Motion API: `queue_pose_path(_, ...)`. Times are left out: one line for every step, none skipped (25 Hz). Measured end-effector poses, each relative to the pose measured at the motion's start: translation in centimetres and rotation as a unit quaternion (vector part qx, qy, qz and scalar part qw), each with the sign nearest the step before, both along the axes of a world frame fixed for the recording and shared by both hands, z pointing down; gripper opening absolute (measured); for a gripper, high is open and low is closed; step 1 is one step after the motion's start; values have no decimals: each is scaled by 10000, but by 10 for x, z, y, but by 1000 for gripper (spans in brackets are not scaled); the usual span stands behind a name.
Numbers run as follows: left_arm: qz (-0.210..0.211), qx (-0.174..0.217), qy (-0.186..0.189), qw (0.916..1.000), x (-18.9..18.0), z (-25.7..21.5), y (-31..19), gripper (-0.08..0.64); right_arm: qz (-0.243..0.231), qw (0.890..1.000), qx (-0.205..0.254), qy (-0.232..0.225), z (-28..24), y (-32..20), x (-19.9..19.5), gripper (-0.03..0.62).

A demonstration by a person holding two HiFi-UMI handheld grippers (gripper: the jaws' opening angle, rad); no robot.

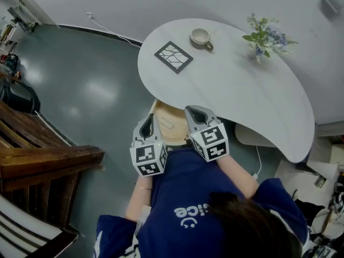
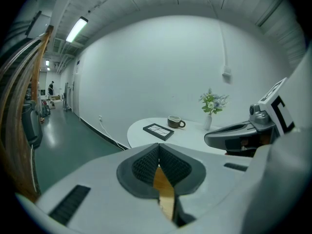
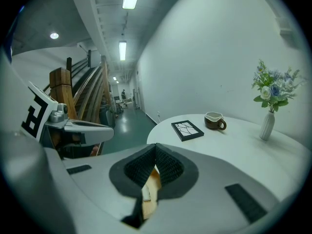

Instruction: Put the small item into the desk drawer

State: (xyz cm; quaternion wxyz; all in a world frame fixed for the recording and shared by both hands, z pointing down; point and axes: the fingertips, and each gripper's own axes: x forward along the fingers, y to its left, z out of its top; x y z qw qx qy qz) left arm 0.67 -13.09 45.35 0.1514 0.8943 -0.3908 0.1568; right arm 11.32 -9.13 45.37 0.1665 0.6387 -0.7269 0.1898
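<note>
Head view: you are standing at the white table [image 1: 242, 90] and holding both grippers over the open desk drawer [image 1: 173, 137], which is projecting from under the table's near edge.

**Task thing.** The small item [image 1: 167, 124], a pale flat piece, is lying on the drawer's wooden floor between the two gripper tips. It appears to be touching neither.

**Jaws.** The left gripper [image 1: 149, 123] and the right gripper [image 1: 195, 113] are each closing pad against pad and gripping nothing. In the left gripper view and the right gripper view, only tan wood is showing through the slit below the pads.

**Progress (judged).**
- The placing step is looking complete, since the item is resting inside the drawer and is free of both grippers.
- What is remaining appears to be sliding the drawer shut, if you are meant to close it.

**Containers.**
- The drawer is holding the small item and nothing else that shows, though the grippers are covering its side edges.
- The cup [image 1: 200, 37] is sitting upright on the table, and its pale inside is looking empty from above.
- The vase [image 1: 257, 55] is holding a sprig of flowers [image 1: 266, 35].
- A framed picture [image 1: 173, 57] is lying flat near the cup.
</note>
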Motion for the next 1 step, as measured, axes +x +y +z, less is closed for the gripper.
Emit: queue_pose_path(4, 7, 2, 10000, 1, 0, 1, 3, 6, 10000, -6, -2, 0, 1, 1, 6)
